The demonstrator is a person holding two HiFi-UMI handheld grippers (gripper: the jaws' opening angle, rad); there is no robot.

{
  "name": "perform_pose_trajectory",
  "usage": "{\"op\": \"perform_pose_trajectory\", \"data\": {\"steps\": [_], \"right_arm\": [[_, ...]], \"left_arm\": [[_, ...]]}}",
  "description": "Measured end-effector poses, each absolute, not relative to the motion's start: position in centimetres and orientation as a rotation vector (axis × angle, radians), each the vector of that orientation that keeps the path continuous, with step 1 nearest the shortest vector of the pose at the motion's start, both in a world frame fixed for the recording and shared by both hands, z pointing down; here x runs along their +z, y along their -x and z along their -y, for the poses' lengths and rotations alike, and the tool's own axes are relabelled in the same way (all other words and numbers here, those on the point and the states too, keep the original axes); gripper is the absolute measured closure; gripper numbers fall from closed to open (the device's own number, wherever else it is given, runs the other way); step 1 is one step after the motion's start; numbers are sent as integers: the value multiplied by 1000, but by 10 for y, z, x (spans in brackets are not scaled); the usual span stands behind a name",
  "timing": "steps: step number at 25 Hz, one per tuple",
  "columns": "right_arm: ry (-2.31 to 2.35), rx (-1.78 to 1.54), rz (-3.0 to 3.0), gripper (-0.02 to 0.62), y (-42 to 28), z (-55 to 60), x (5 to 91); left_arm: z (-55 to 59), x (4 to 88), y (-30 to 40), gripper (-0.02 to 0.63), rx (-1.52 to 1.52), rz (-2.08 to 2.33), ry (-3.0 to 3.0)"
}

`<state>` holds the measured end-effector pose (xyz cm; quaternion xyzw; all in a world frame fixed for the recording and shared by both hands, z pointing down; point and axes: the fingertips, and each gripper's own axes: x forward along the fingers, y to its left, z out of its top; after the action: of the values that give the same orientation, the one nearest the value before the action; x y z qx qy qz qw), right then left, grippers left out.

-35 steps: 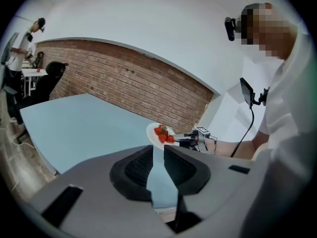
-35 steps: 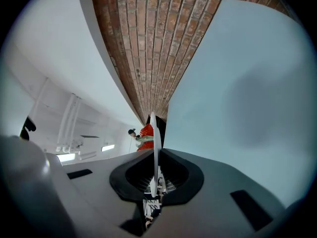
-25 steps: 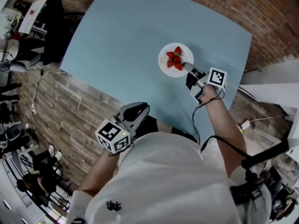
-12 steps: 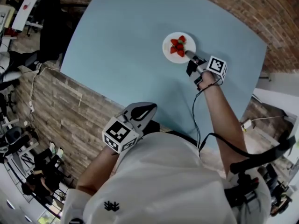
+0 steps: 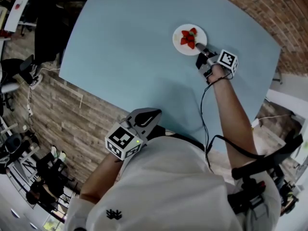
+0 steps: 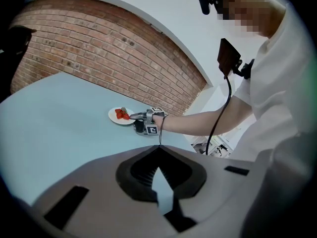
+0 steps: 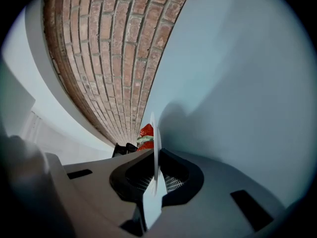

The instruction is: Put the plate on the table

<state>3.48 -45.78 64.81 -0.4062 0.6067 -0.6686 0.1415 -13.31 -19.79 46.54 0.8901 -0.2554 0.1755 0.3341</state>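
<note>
A small white plate (image 5: 200, 33) with red strawberries (image 5: 188, 38) is at the far right of the light blue table (image 5: 130, 47). My right gripper (image 5: 197, 46) is shut on its near rim, and its own view shows the rim (image 7: 154, 152) edge-on between the pads with the strawberries (image 7: 146, 133) beyond. From the left gripper view the plate (image 6: 113, 116) looks low on the table, but I cannot tell whether it touches. My left gripper (image 5: 156, 112) is shut on nothing by the table's near edge, close to my body.
The table's right edge (image 5: 269, 66) runs close to the plate, with brick floor (image 5: 288, 13) beyond it. Wood-look flooring (image 5: 62, 114) and dark chairs (image 5: 45, 18) lie to the left. A cable (image 5: 204, 109) trails from my right wrist.
My right gripper has carried the plate farther out over the table, away from my body. The left gripper has stayed near the table's front edge.
</note>
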Motion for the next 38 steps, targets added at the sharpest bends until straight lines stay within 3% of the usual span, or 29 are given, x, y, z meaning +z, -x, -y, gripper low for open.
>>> {"op": "perform_pose_trajectory", "data": {"steps": [16, 38], "right_arm": [[1426, -2001, -1780, 569, -42, 477, 666], [1875, -1774, -2327, 483, -51, 483, 660]], "left_arm": [[217, 485, 142, 604, 384, 636, -2254], [207, 502, 152, 604, 366, 639, -2217]]}}
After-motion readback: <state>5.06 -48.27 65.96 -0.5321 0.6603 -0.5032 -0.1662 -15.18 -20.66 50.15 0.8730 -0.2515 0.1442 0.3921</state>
